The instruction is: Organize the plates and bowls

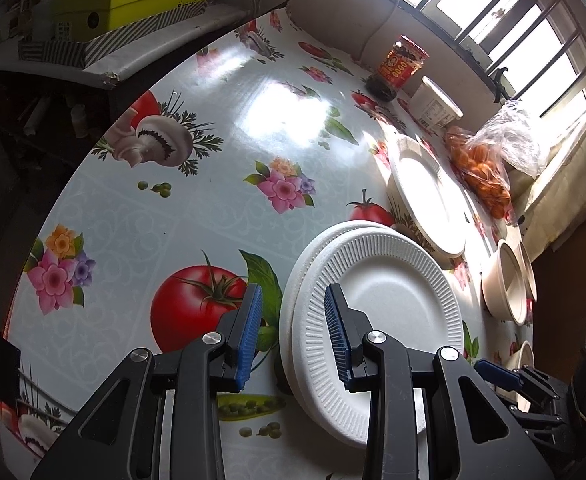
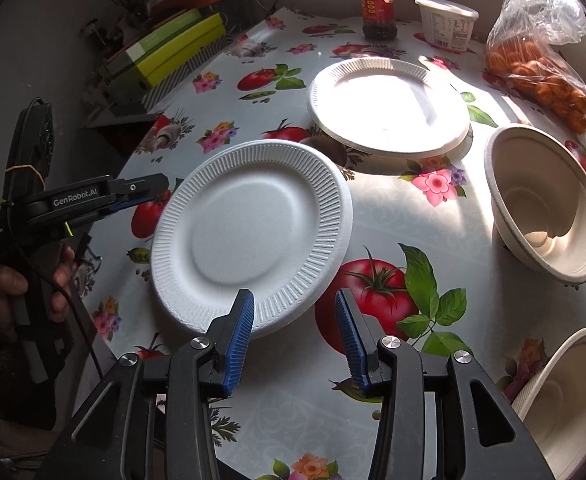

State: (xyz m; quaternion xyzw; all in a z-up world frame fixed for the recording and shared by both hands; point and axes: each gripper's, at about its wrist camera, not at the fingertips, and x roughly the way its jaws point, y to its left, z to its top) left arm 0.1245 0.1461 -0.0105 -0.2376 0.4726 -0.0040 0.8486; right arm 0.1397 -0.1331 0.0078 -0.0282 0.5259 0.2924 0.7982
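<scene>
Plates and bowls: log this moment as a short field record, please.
near plates: stacked pair of ribbed foam plates, offset
far plate: single plate, apart from the stack
bowls: beige bowl right of plates; second bowl nearer
left gripper: open, fingers astride stack's rim
right gripper: open, empty, at stack's near edge
surface: printed tablecloth

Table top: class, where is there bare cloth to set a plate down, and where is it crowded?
Free: the broad stretch of tablecloth between the near plate stack and the green boxes. Crowded: the window side, where the far plate, bowls, jar, tub and bag of fruit sit close.
</scene>
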